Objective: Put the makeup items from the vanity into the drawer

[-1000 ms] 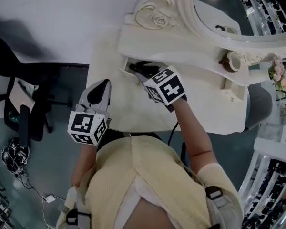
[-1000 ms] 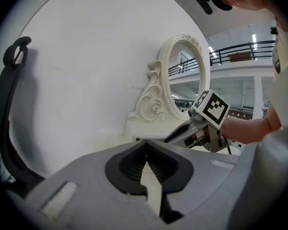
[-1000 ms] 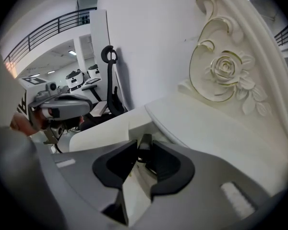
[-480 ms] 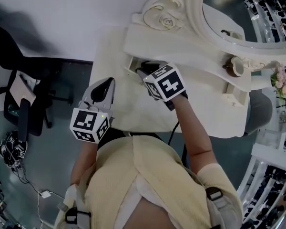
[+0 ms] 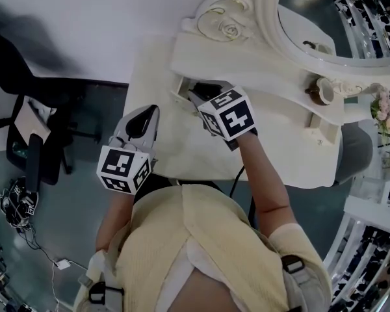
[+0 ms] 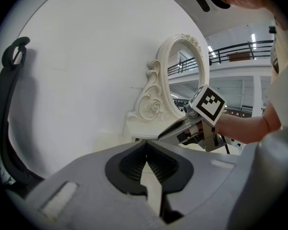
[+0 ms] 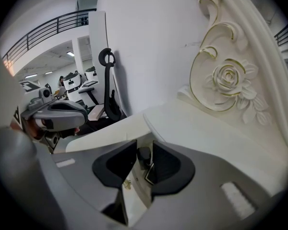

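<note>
Reaching from the person's right hand, the right gripper (image 5: 198,98) points steeply down into the open drawer (image 5: 180,86) at the left end of the cream vanity (image 5: 292,132). Its jaws stand a narrow way apart, and in the right gripper view a small dark makeup item (image 7: 143,153), cylindrical as far as can be told, fills the gap between the two black pads (image 7: 169,164). The pads appear to press on it from both sides. The item hangs over the pale inside of the drawer, just below the edge of the vanity top. A tiny gold speck (image 7: 127,183) lies on the drawer floor beneath the jaws; what it is cannot be told.

The left gripper (image 5: 149,113) is held to the left of the drawer and apart from it, over the white floor beside the vanity. In the left gripper view its jaw tips meet, with only a thin wedge of light further back. Nothing lies between them.

Behind the drawer rises the oval mirror (image 5: 325,25) with a carved rose (image 7: 228,80) at the foot of its frame. A cream cup (image 5: 320,88) stands on the shelf further right.
</note>
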A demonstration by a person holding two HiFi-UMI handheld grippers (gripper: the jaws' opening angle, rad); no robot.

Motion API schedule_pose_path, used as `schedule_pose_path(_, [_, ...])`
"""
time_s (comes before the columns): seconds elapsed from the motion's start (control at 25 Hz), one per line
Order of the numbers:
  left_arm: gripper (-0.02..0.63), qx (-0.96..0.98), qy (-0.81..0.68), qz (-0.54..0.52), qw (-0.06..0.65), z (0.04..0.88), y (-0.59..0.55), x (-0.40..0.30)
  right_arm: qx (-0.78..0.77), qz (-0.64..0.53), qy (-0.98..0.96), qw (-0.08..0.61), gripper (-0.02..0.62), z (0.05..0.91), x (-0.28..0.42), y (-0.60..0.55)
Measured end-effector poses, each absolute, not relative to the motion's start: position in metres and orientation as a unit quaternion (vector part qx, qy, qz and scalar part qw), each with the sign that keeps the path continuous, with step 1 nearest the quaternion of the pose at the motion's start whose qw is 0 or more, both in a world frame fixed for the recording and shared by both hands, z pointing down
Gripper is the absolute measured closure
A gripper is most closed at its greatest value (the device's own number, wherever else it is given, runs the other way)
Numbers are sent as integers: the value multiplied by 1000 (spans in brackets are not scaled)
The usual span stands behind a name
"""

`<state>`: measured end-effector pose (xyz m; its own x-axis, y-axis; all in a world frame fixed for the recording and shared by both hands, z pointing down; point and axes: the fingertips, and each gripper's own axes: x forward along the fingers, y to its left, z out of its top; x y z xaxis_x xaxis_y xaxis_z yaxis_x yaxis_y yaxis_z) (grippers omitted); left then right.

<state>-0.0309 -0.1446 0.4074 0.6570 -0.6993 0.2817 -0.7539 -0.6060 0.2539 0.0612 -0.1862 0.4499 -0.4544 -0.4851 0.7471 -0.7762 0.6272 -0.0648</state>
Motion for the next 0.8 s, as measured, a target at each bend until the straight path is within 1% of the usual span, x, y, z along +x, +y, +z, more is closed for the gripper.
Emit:
schedule_pose_path(0.48, [604,902,-391,75,169,400,-149,-19,388,208,-838,322,492,429,66,-174])
schedule_pose_path(0.8, [604,907,-383,75,161,393,-155,-12,410,219,-835,293,499,418,84,-165])
